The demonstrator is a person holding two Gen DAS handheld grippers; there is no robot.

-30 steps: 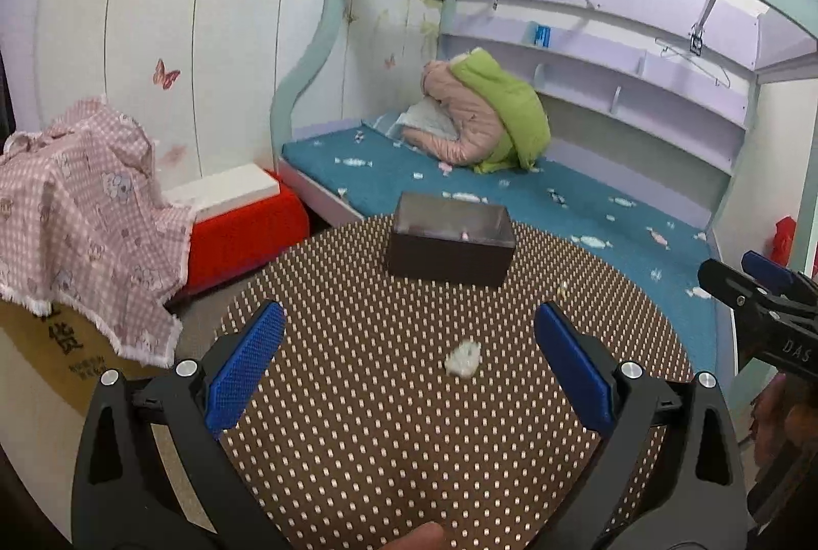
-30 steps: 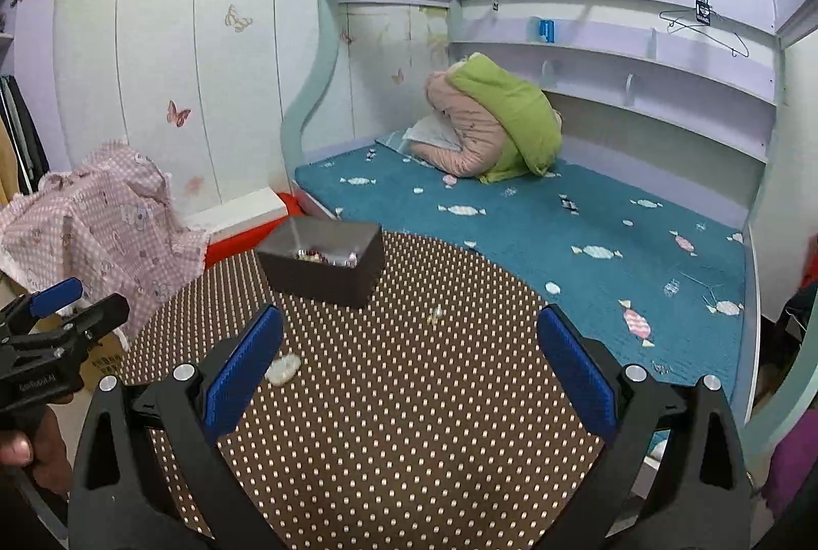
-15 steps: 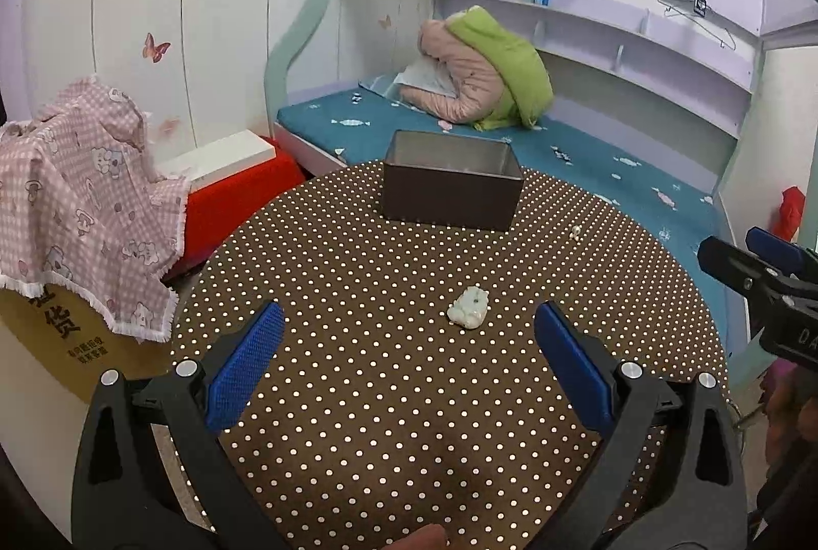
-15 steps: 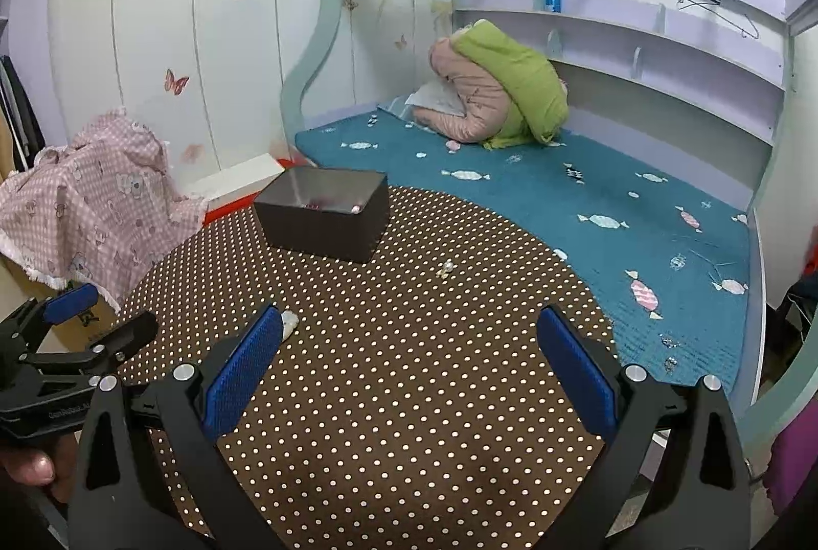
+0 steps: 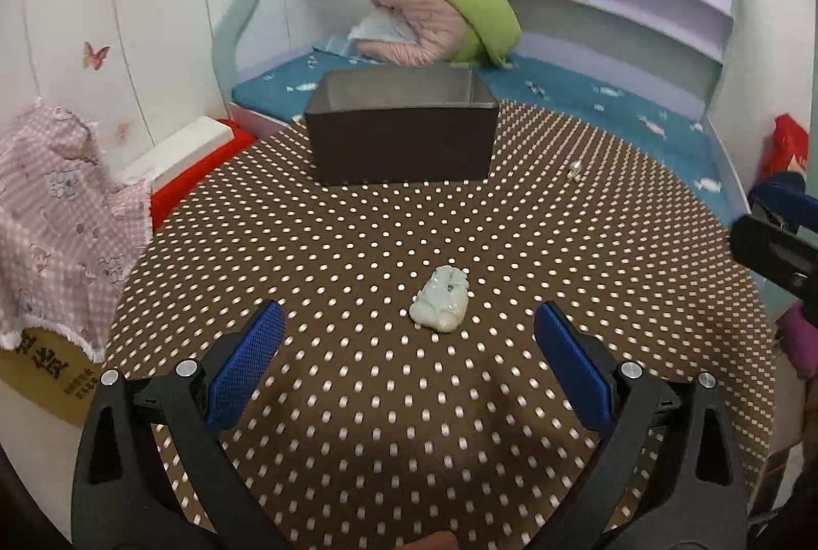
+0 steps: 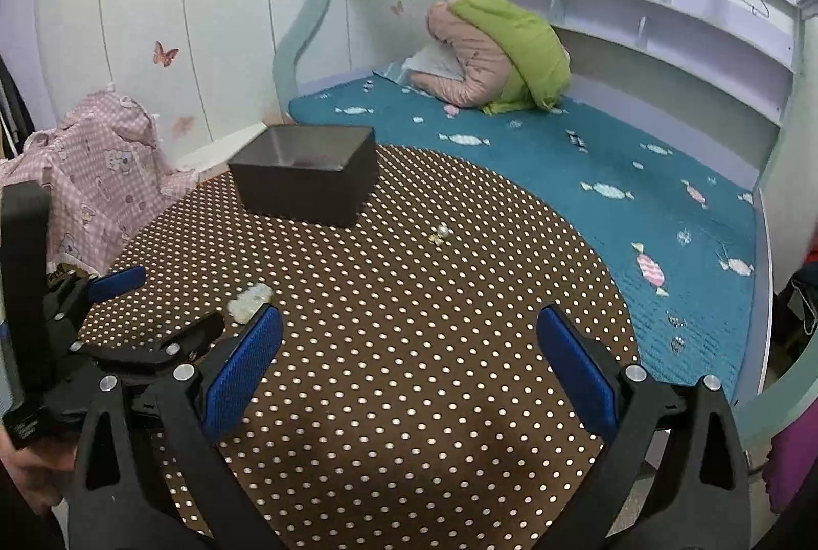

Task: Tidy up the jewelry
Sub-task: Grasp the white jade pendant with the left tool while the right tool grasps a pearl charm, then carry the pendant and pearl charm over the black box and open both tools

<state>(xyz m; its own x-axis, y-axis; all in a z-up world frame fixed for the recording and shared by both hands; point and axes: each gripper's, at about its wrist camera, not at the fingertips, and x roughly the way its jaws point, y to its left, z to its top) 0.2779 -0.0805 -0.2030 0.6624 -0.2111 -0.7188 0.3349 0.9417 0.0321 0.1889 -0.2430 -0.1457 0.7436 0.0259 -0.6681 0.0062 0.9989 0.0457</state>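
Your left gripper (image 5: 409, 366) has its blue pads (image 5: 245, 366) spread wide apart and empty, held low over the near part of the round polka-dot table (image 5: 358, 243). The pale green jade pendant (image 5: 440, 305) lies flat on the cloth just beyond and between those pads, a little right of centre, touching neither one. From the right wrist view, this gripper comes in from the left at table height, with your hand (image 6: 30, 473) just visible at the near left edge.

Your right gripper (image 6: 409, 361) is also opened wide, holding nothing, hovering over the near right part of the table. The pendant shows partly behind its left pad (image 6: 240, 376).

Farther out, the dark open box (image 5: 401, 125) stands upright on the far side of the table. A small pearly trinket (image 6: 440, 234) lies on the cloth near the box's right corner, well apart from the pendant. Beyond the table is a teal bed (image 6: 562, 172) with a pink and green bundle of bedding (image 6: 501, 54).
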